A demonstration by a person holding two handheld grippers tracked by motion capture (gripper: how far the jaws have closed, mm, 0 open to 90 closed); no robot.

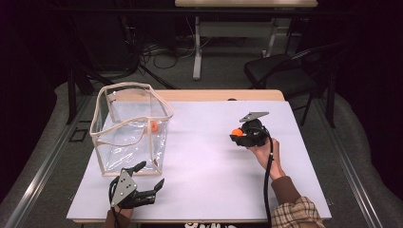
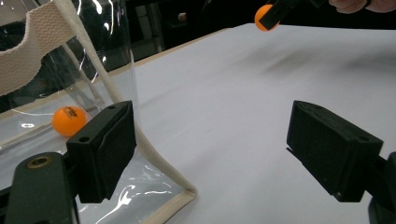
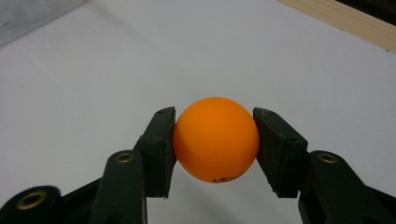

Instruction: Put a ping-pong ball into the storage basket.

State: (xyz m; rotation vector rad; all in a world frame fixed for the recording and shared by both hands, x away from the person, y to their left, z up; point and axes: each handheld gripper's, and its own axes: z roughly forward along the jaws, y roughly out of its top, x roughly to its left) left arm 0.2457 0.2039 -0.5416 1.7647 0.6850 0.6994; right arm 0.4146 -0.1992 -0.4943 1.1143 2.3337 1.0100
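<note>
An orange ball (image 3: 215,139) is clamped between the two jaws of my right gripper (image 1: 236,133), held above the white table top at the right of centre; the same ball (image 2: 264,17) shows far off in the left gripper view. A second orange ball (image 1: 154,126) lies inside the clear plastic bag (image 1: 130,128) with cream trim at the left; it also appears behind the bag's wall (image 2: 69,121). My left gripper (image 1: 151,176) stands open near the table's front edge, just in front of the bag's near corner (image 2: 187,193), with nothing between its jaws.
The white sheet (image 1: 204,161) covers most of the table, with a wooden strip (image 1: 223,95) at the far edge. A black chair (image 1: 285,71) and another table's legs (image 1: 197,52) stand beyond. A plaid sleeve (image 1: 297,213) comes in at the bottom right.
</note>
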